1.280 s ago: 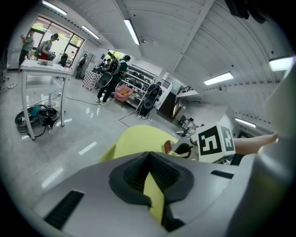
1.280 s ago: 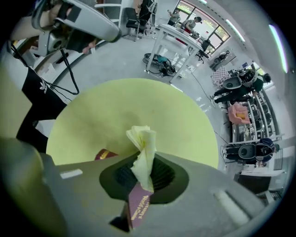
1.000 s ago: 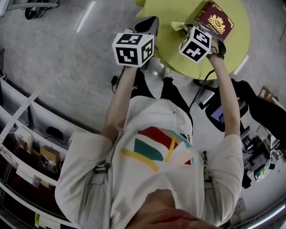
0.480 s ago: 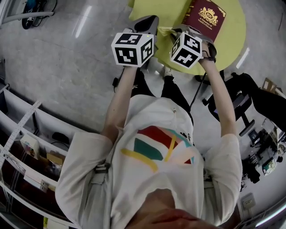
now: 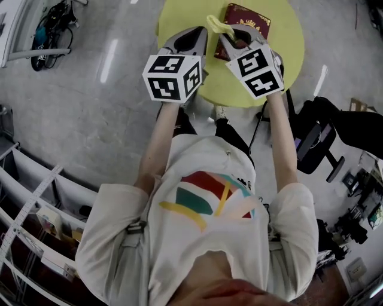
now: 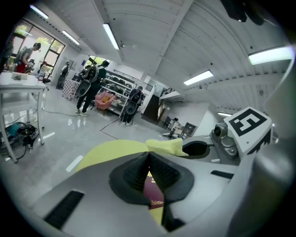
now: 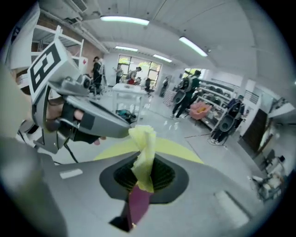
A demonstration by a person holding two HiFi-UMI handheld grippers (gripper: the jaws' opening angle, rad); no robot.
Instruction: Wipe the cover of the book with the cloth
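1. Your right gripper (image 7: 147, 172) has its jaws pinched on the yellow cloth (image 7: 143, 150). The cloth stands up from between the pads in a twisted tuft.
2. Your left gripper (image 6: 149, 159) has its jaws pressed together with nothing between them. Only a sliver of maroon shows through the gap below.
3. The maroon book (image 5: 248, 18) lies flat, cover up, on the round yellow-green table (image 5: 287, 54), toward its far side. It sits just beyond the tips of both grippers, and neither one holds it.
4. In the head view the cloth's tuft sits just beside the book's left edge. It looks to be up in the air and not laid on the cover, though the angle leaves that uncertain.
5. Done, as far as shows: you have the cloth in your grip, and the cover is bare and within reach.
6. Left, by my reading: bring the cloth down onto the cover and sweep it across. Nothing shows whether any part of the cover is already wiped. The book lies loose, so your empty left gripper may need to steady it.
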